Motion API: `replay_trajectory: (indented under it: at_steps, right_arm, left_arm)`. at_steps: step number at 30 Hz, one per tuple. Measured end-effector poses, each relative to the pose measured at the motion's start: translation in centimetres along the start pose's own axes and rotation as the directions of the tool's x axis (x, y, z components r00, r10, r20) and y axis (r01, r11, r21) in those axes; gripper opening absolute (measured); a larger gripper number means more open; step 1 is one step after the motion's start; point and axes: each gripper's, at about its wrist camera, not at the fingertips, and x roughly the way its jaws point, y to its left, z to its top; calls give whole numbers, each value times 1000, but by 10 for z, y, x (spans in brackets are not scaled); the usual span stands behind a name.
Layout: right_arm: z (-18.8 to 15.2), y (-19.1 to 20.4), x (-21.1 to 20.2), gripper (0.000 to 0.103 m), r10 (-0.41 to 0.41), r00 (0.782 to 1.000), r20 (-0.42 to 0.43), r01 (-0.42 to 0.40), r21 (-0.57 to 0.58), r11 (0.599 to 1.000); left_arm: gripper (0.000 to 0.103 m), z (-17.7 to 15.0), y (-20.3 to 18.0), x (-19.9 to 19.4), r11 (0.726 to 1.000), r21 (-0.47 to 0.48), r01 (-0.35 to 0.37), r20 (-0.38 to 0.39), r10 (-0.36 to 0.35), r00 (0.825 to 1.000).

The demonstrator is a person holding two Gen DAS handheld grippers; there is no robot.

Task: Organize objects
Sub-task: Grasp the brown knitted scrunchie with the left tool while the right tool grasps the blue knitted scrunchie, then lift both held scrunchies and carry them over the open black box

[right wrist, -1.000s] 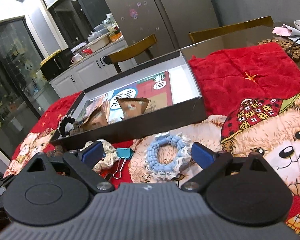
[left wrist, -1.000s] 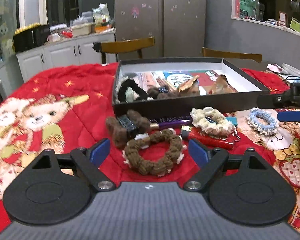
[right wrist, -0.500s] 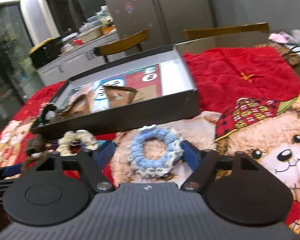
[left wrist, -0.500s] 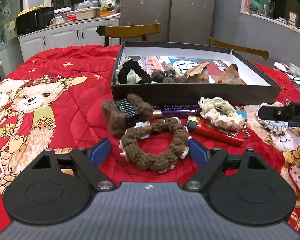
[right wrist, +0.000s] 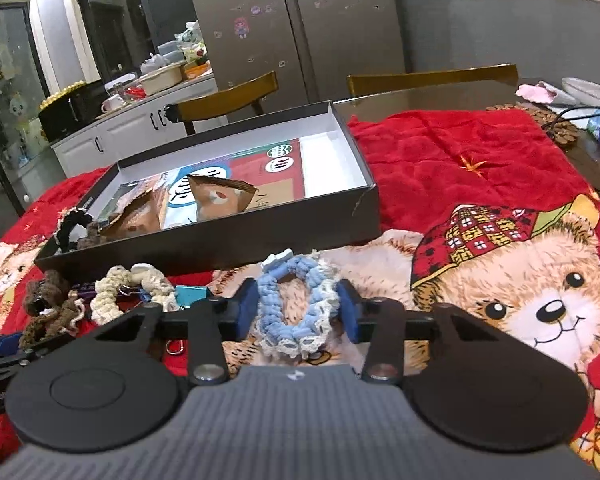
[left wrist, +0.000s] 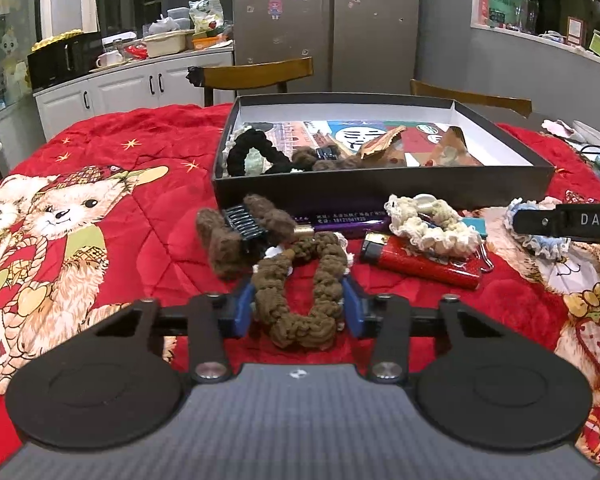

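A: Both claws have narrowed since a second ago. Left view: your left claw (left wrist: 299, 309) is closing, pads squeezing the brown scrunchie (left wrist: 300, 288) on the table.

B: Right view: your right claw (right wrist: 299, 312) closes on the blue scrunchie (right wrist: 296, 300). The box (right wrist: 204, 246) holds some; several remain outside.

Behind the table: wooden chairs (left wrist: 256, 74), steel fridge (left wrist: 328, 20), cluttered white counter (left wrist: 140, 76).

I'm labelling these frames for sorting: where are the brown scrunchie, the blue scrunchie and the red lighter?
brown scrunchie (left wrist: 300, 330): left wrist view, near bottom curve of the loop.
blue scrunchie (right wrist: 269, 312): right wrist view, left side of the loop.
red lighter (left wrist: 420, 261): left wrist view, middle of the red body.
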Motion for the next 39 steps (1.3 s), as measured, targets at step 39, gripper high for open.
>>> replay_trajectory:
  at_steps: [39]
  right_arm:
    - [-5,-6,-18,12,103,987,126,-113,78,991]
  left_arm:
    - [25,-6,-9,-23,998,43,-39,132,33,991]
